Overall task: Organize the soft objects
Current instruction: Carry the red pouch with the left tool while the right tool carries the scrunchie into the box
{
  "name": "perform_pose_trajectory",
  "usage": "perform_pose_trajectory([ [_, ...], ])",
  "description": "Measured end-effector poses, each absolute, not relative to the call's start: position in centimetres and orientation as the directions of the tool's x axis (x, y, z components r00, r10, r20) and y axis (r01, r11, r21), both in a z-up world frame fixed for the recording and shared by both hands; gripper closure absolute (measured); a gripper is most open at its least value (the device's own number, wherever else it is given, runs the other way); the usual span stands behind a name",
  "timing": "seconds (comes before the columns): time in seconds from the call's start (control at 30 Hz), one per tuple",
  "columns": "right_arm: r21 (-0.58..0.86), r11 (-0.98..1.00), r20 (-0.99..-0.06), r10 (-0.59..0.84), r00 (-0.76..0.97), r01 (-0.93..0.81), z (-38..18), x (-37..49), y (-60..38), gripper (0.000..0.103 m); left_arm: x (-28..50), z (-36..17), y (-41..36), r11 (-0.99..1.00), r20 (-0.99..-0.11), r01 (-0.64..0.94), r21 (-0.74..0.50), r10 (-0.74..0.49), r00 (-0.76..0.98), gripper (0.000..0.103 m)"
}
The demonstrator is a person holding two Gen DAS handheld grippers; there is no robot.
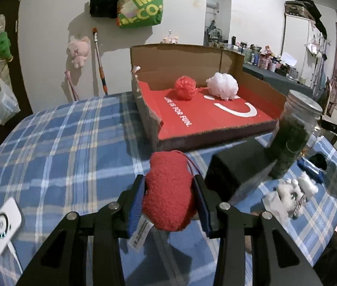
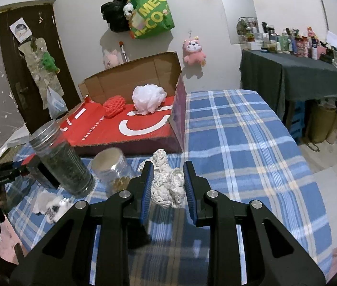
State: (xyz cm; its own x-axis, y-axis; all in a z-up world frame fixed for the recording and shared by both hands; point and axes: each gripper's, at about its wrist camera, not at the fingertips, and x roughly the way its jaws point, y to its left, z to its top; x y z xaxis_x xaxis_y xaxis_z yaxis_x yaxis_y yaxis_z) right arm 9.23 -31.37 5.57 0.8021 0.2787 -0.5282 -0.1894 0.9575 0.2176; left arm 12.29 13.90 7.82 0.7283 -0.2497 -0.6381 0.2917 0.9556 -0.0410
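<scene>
My left gripper (image 1: 169, 191) is shut on a red fuzzy plush (image 1: 168, 190) with a white label, held above the blue plaid cloth, in front of the open cardboard box (image 1: 216, 119) with a red floor. A red mesh ball (image 1: 184, 87) and a white mesh puff (image 1: 223, 85) lie in the box. My right gripper (image 2: 168, 183) is shut on a white knitted toy (image 2: 167, 183) near the box's front corner (image 2: 176, 128). The red ball (image 2: 114, 106) and white puff (image 2: 148, 99) show there too.
A tall jar of dark leaves (image 1: 292, 133) (image 2: 61, 159), a black block (image 1: 235, 166) and a second jar (image 2: 112, 166) stand in front of the box. A small white fluffy toy (image 1: 290, 195) (image 2: 54, 205) lies on the cloth. A white device (image 1: 5, 225) lies at the left.
</scene>
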Motion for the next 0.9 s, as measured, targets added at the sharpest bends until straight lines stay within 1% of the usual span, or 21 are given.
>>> perform_pose_trajectory([
  [0.2, 0.209, 0.951, -0.538, 0.308, 0.785, -0.229, 6.3, 11.7, -30.4, 0.079, 14.0, 9.5, 13.5, 0.946, -0.631, 0.322, -0.031, -0.268, 0.728, 0.06],
  [0.57, 0.2, 0.928, -0.523, 0.372, 0.767, -0.313, 8.9, 15.5, -28.3, 0.079, 17.2, 12.8, 12.2, 0.927, -0.621, 0.358, -0.11, -0.345, 0.703, 0.06],
  [0.7, 0.168, 0.928, -0.536, 0.37, 0.759, -0.333, 9.8, 17.8, -26.6, 0.079, 19.4, 13.4, 10.5, 0.929, -0.654, 0.35, -0.119, -0.339, 0.676, 0.06],
  [0.9, 0.091, 0.928, -0.599, 0.34, 0.725, -0.36, 10.1, 22.1, -23.5, 0.079, 23.3, 13.3, 7.7, 0.932, -0.722, 0.35, -0.094, -0.305, 0.621, 0.06],
])
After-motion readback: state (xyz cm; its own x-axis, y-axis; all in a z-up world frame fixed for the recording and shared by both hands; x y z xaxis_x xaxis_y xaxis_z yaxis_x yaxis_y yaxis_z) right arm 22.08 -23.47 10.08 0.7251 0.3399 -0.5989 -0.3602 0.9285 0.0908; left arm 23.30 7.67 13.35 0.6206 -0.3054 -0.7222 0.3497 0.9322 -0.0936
